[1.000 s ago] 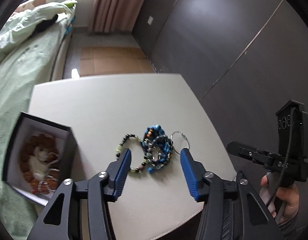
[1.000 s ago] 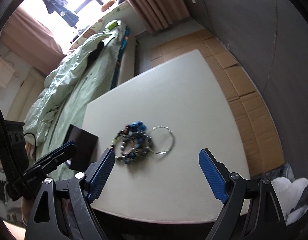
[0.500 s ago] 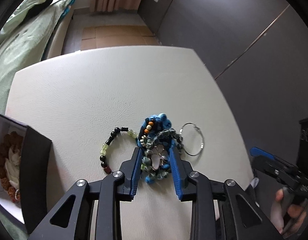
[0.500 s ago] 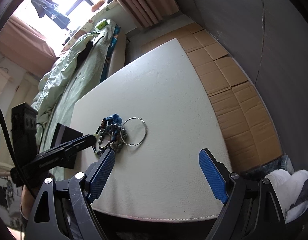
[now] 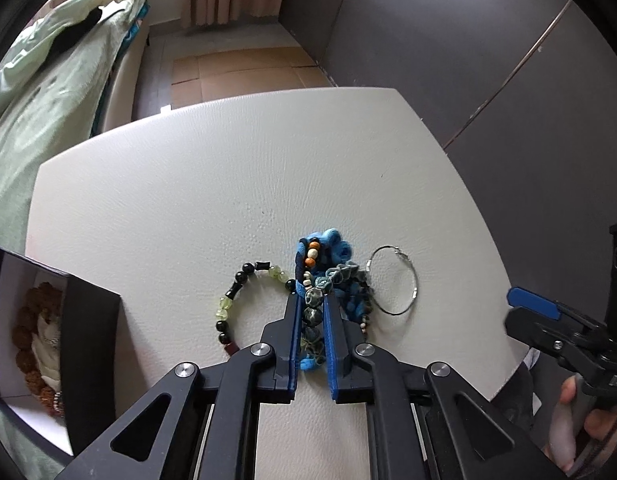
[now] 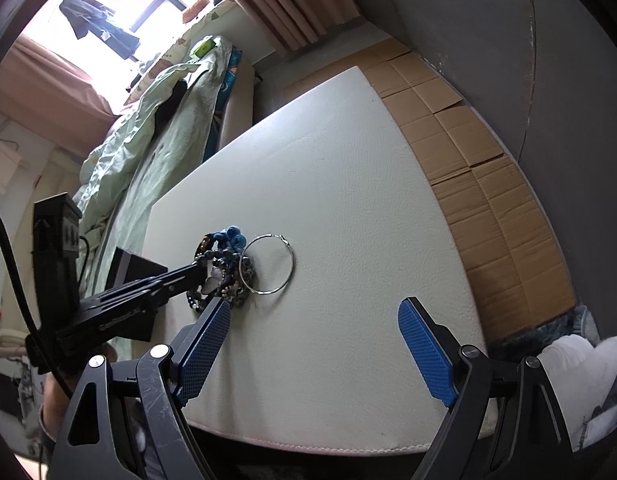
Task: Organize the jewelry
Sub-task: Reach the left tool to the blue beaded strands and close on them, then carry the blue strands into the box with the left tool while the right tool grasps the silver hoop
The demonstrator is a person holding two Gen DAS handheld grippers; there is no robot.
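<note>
A tangle of jewelry lies on the white table [image 5: 228, 160]: a blue bead bracelet [image 5: 328, 246], a grey-green stone bead bracelet [image 5: 342, 274], a black-and-green bead bracelet [image 5: 232, 292] and a thin silver hoop [image 5: 415, 284]. My left gripper [image 5: 311, 308] points down into the tangle, and its blue pads press on the grey-green beads between them. It also shows from the side in the right wrist view [image 6: 196, 270]. My right gripper [image 6: 316, 312] hangs open over the table's near part, to the right of the silver hoop [image 6: 293, 262], with nothing between its fingers.
A black box [image 5: 92, 340] with a white inside holds a brown bead bracelet [image 5: 22, 336] at the table's left edge. A bed with green bedding [image 5: 48, 80] runs along the left. Flattened cardboard [image 6: 488, 200] covers the floor to the right, below a dark wall.
My left gripper came down onto the jewelry tangle and its jaws closed from wide apart onto the grey-green beads. My right gripper stayed open and sank a little toward the table.
</note>
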